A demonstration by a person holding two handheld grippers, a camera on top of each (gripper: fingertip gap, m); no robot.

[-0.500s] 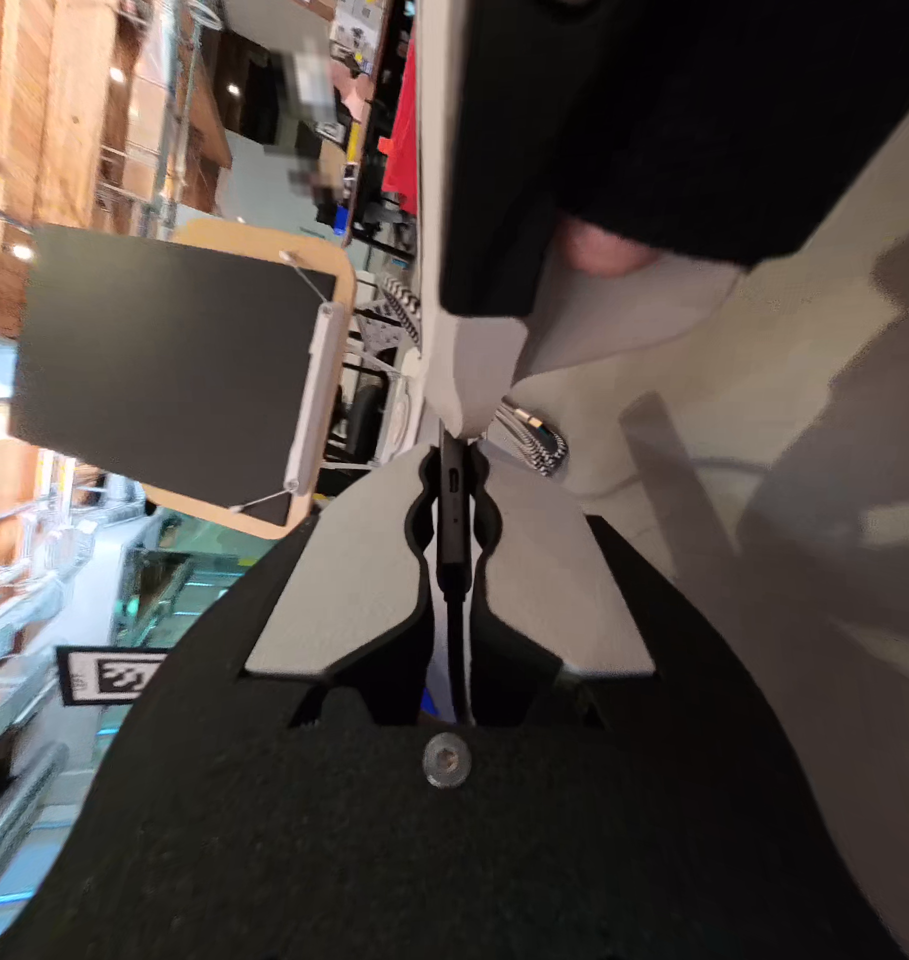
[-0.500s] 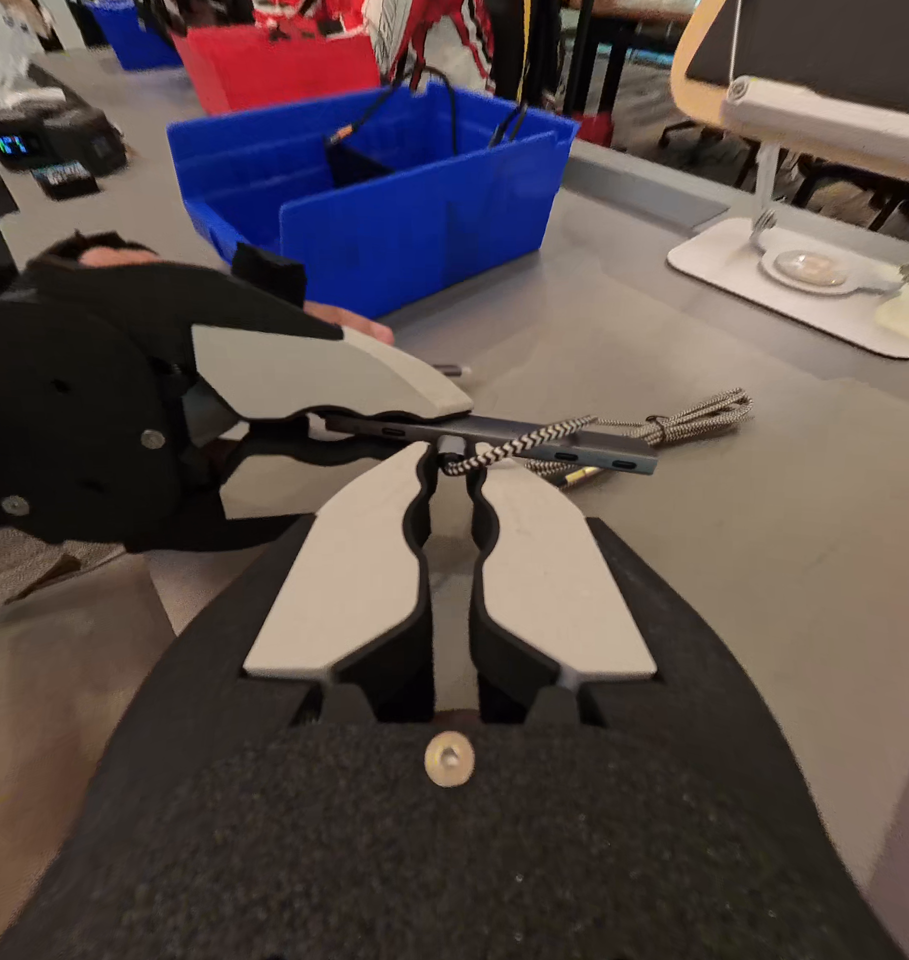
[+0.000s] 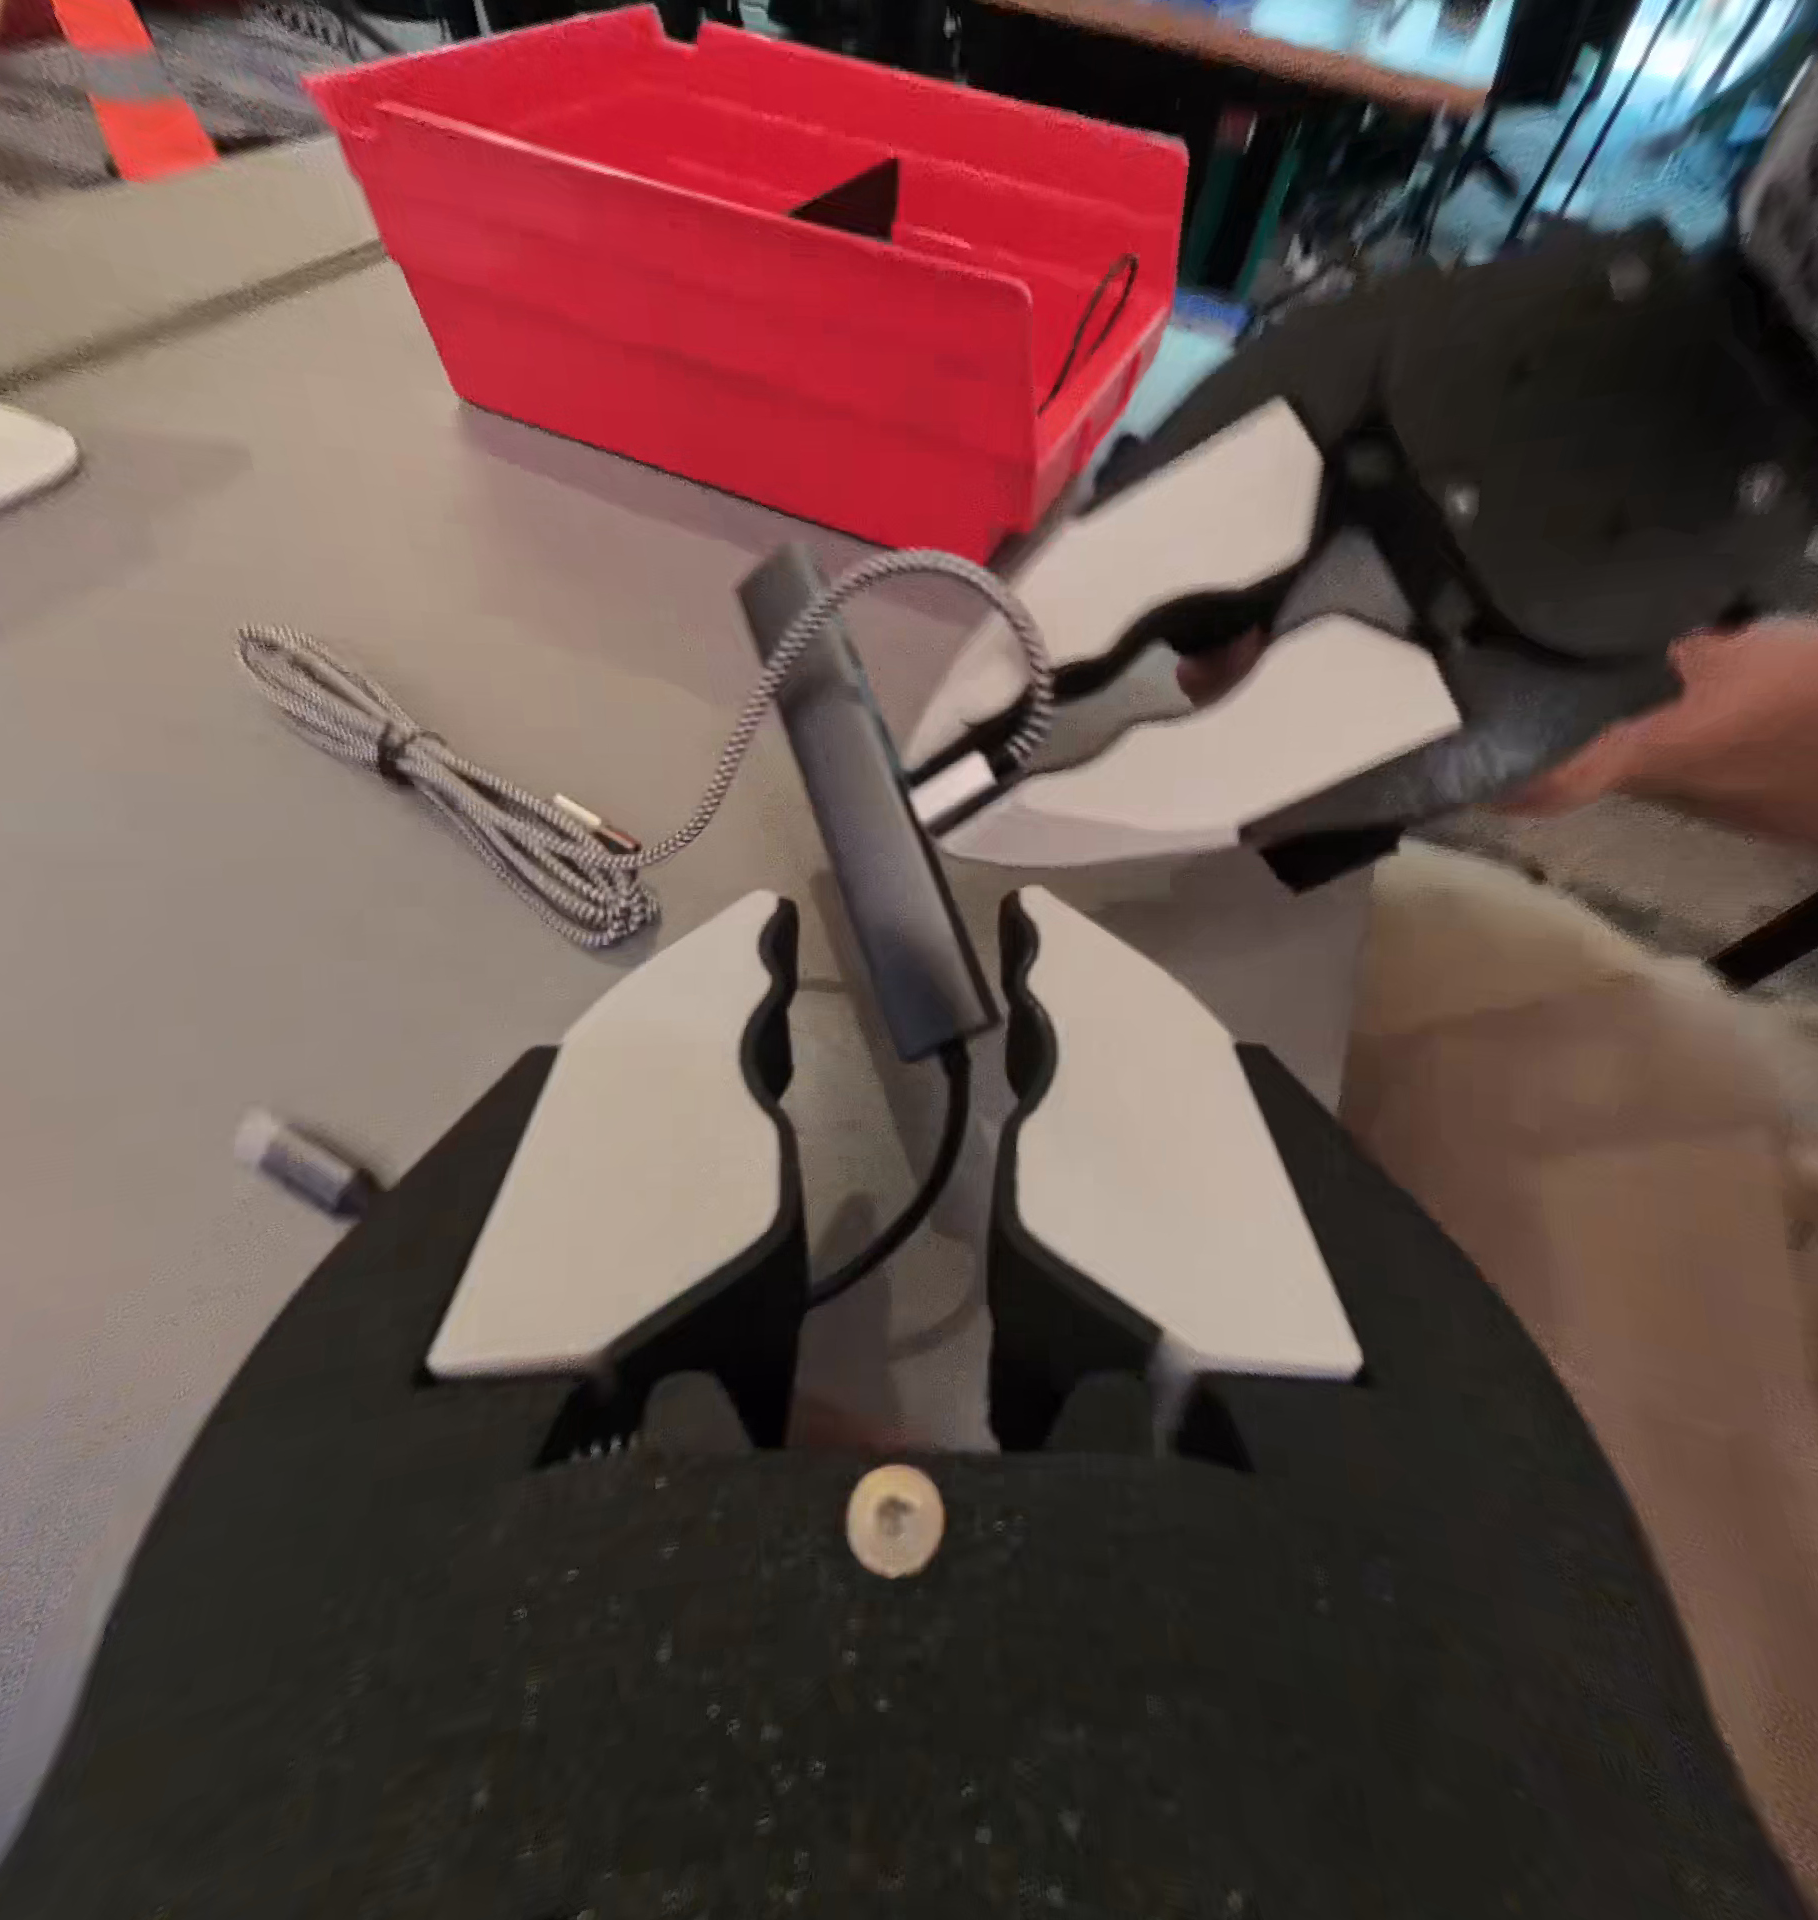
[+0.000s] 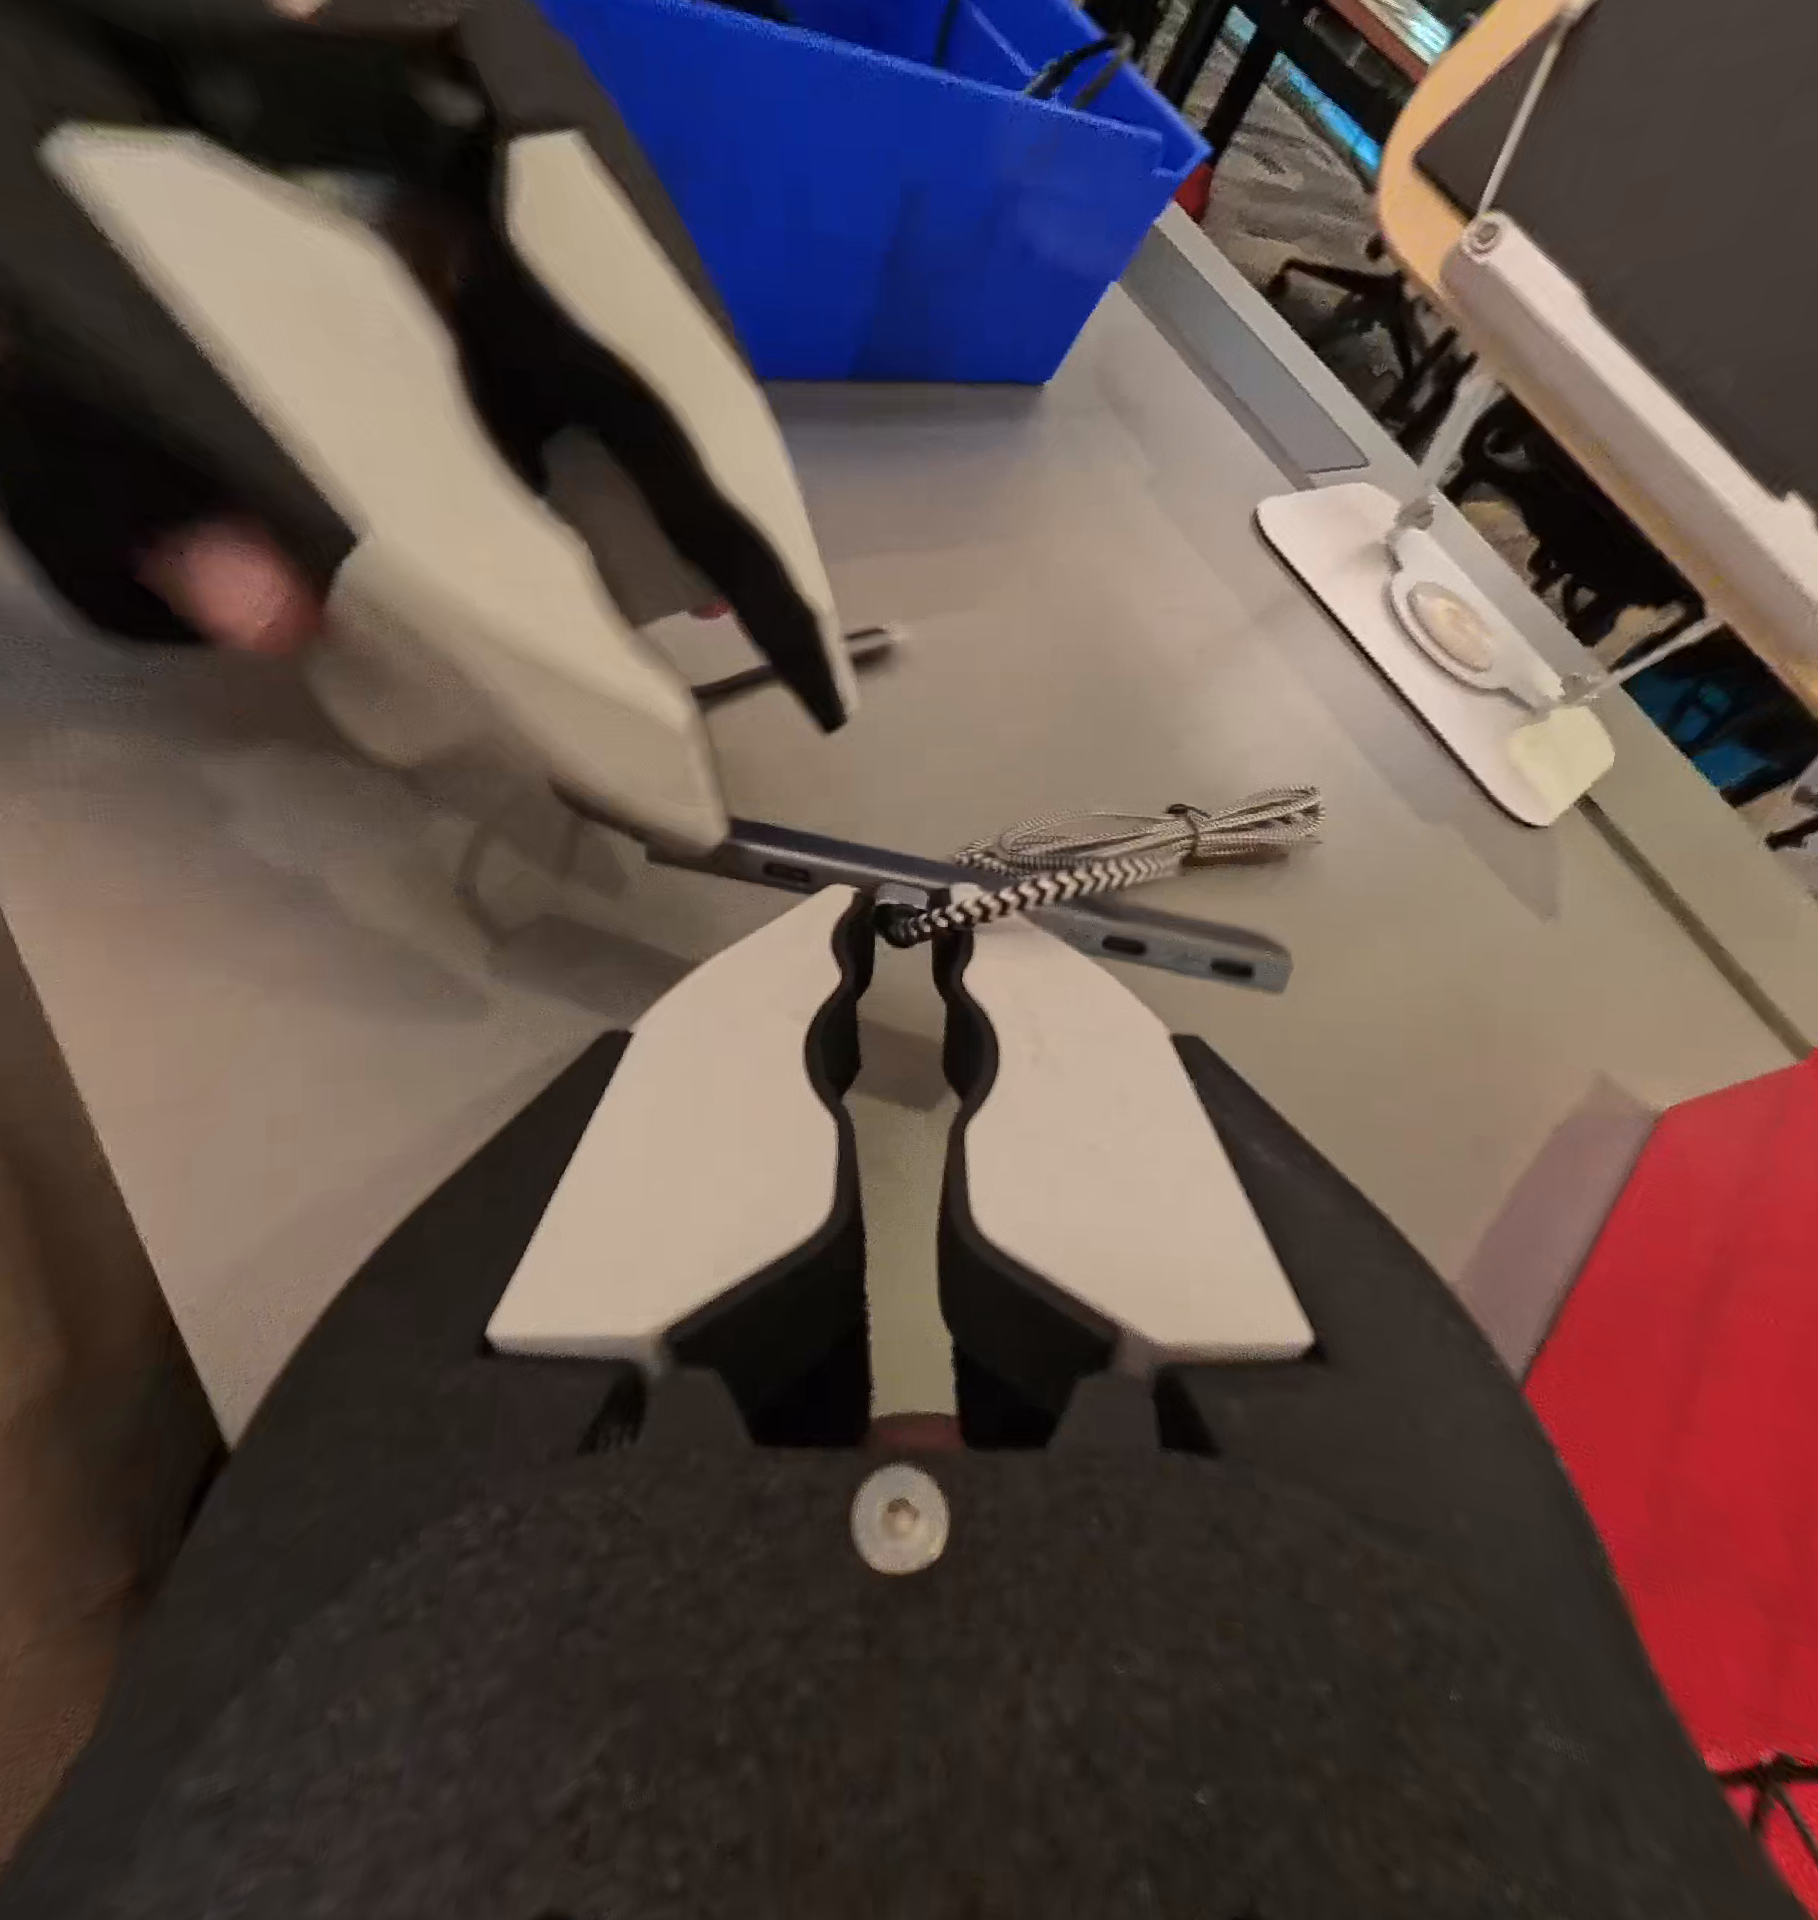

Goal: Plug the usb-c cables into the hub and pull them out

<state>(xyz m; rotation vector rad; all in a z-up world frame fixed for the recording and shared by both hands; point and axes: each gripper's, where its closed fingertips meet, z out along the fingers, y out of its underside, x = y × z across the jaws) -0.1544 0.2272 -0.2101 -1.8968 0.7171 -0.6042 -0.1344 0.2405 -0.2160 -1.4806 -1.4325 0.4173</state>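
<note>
My left gripper (image 3: 897,914) has its pale, wavy-edged fingers apart, straddling the near end of the hub (image 3: 869,831), a slim dark-grey bar lying on the matte grey table (image 3: 261,582). My right gripper (image 4: 903,914) is pinched on the metal plug of the braided cable (image 4: 998,902), which sits right at the hub's side; I cannot tell whether it is seated. The rest of that woven cable is bundled farther off on the table. A red bin (image 3: 759,270) stands beyond, a blue bin (image 4: 884,208) in the right wrist view, with bare tabletop around the hub.
</note>
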